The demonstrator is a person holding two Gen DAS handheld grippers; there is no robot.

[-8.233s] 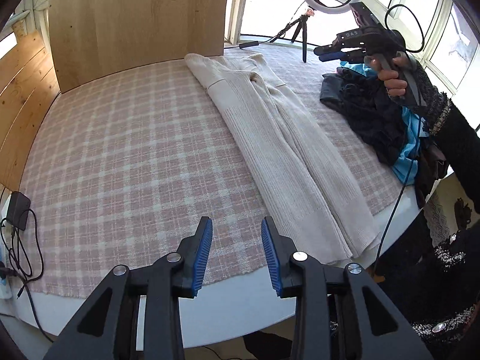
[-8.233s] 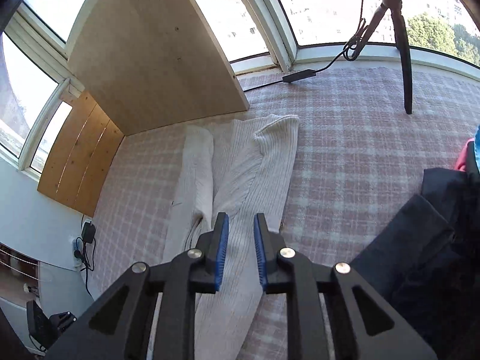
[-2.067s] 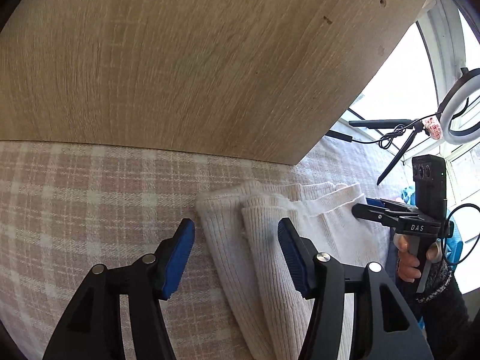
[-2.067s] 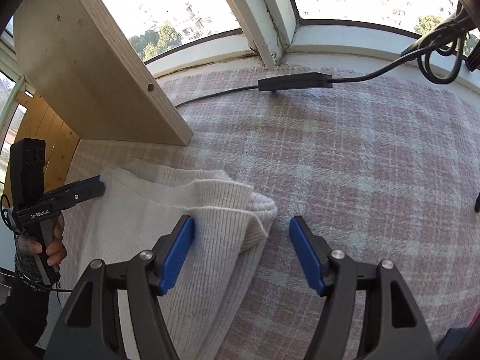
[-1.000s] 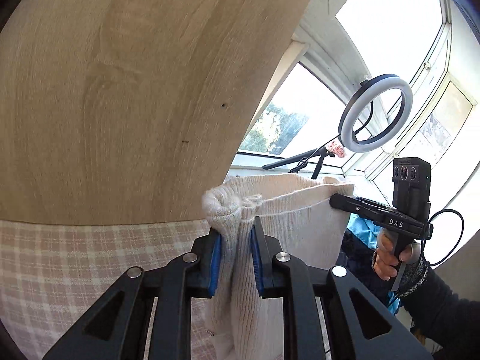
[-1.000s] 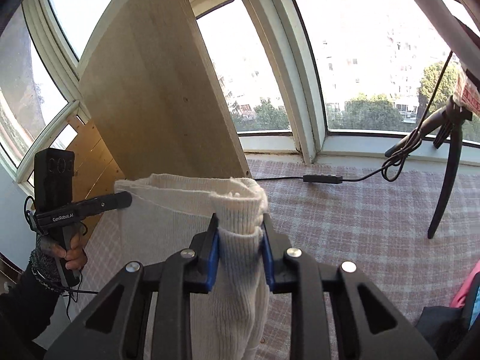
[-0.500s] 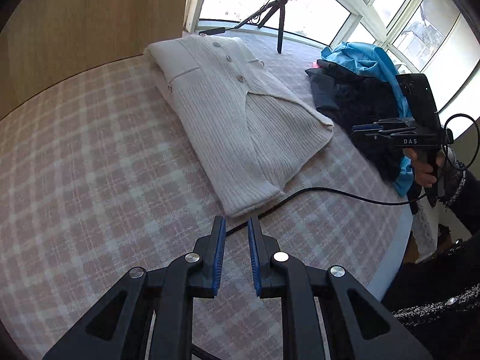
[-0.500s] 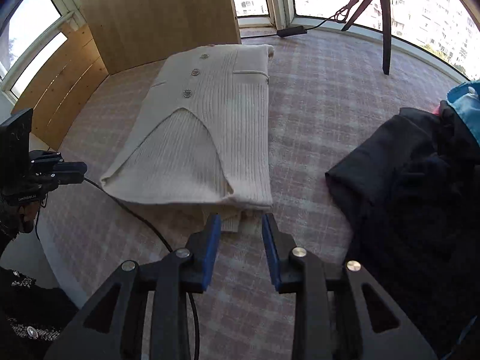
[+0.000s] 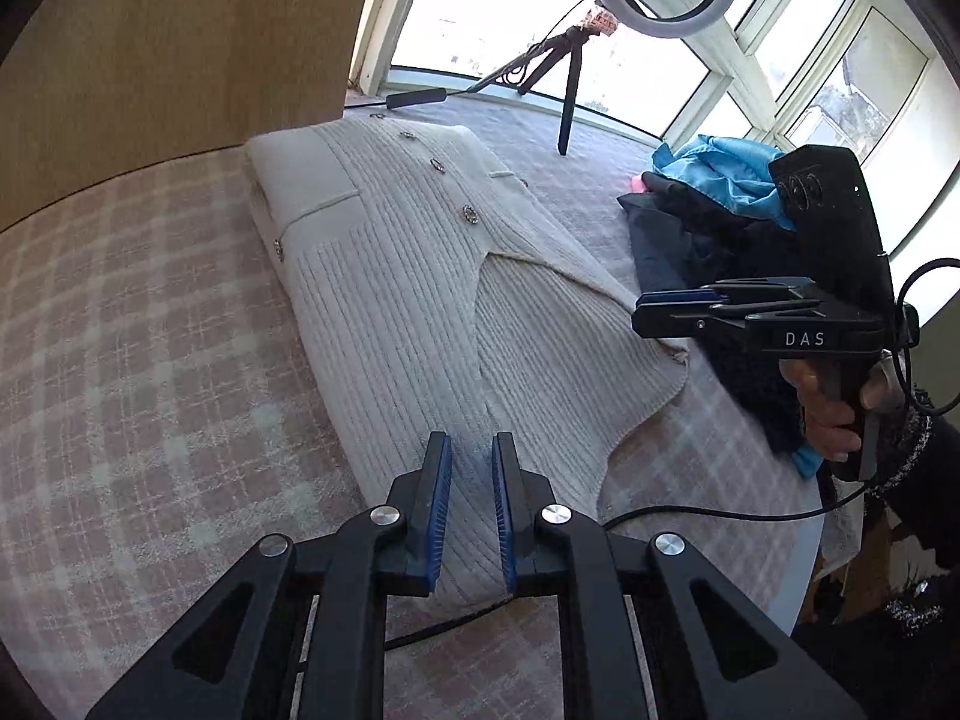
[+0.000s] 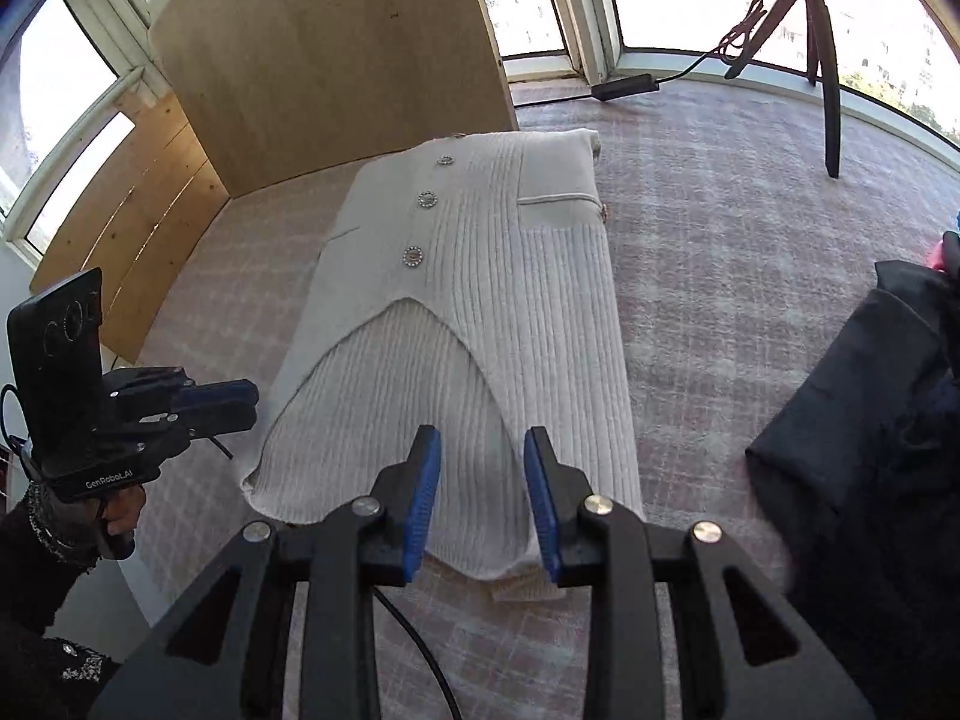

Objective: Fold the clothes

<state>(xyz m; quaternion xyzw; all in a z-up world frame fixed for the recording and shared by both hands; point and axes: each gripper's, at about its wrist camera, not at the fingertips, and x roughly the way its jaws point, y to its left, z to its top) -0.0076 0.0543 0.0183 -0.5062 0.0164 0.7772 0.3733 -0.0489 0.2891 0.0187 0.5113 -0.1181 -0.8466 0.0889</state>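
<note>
The cardigan (image 10: 474,324) runs lengthwise away from both grippers; right gripper (image 10: 482,501), fingers apart and empty, is over its near hem, left gripper (image 9: 471,504) almost closed, holding nothing

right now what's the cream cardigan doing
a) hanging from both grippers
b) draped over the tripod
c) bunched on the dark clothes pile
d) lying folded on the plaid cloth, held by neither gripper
d: the cardigan lies flat and folded on the plaid cloth, buttons up, and both the left gripper and the right gripper hover over its near edge with nothing between their pads.
</note>
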